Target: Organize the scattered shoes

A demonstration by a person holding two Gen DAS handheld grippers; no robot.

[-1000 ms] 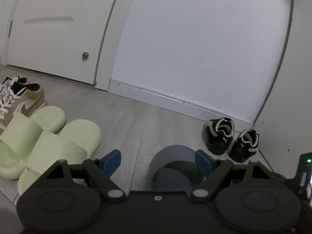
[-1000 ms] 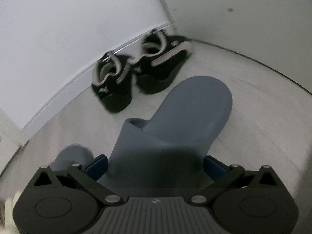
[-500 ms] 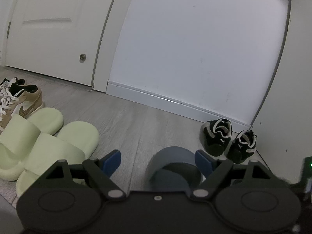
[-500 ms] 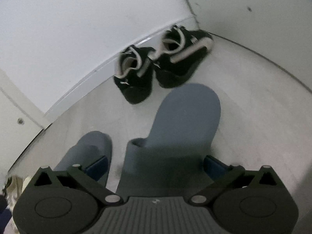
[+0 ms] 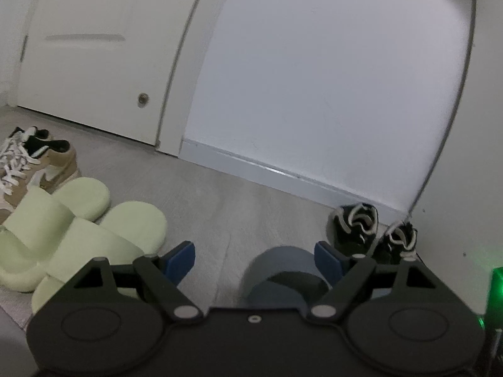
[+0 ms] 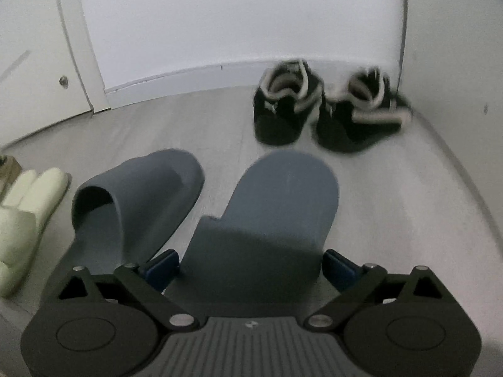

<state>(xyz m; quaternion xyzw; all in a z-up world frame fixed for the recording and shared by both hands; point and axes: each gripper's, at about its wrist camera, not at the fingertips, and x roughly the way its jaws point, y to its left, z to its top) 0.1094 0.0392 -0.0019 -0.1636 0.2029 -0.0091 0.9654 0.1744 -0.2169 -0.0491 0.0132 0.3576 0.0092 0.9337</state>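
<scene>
I am looking at a pale grey wood-look floor [image 5: 251, 207] that runs to a white wall [image 5: 330, 78] with a white skirting board [image 5: 283, 169] along its foot. On the far left stands a white door [image 5: 88, 53] with a small round fitting low on it. A second wall [image 6: 456, 47] closes the right side, making a corner.

The widest bare floor lies in the middle, between the green slippers and the black shoes, and along the near right in the right wrist view.

The pair of pale green slippers [image 5: 72, 238] lies near left, side by side. Just beyond them sits a tan sneaker [image 5: 47, 169] with white laces and a swoosh mark on its side; I can read no lettering. A pair of black shoes [image 6: 323, 110] with white trim sits in the far right corner, blurred.

My right gripper [image 6: 251, 267] has a grey slipper [image 6: 273, 207] between its fingers, toe pointing away; the jaws have just closed a little, yet I cannot tell whether the pads press on it. The other grey slipper [image 6: 135, 201] lies just left of it, apart. My left gripper [image 5: 254, 254] is released, fingers wide, with that slipper's toe ahead of it towards the right finger.
</scene>
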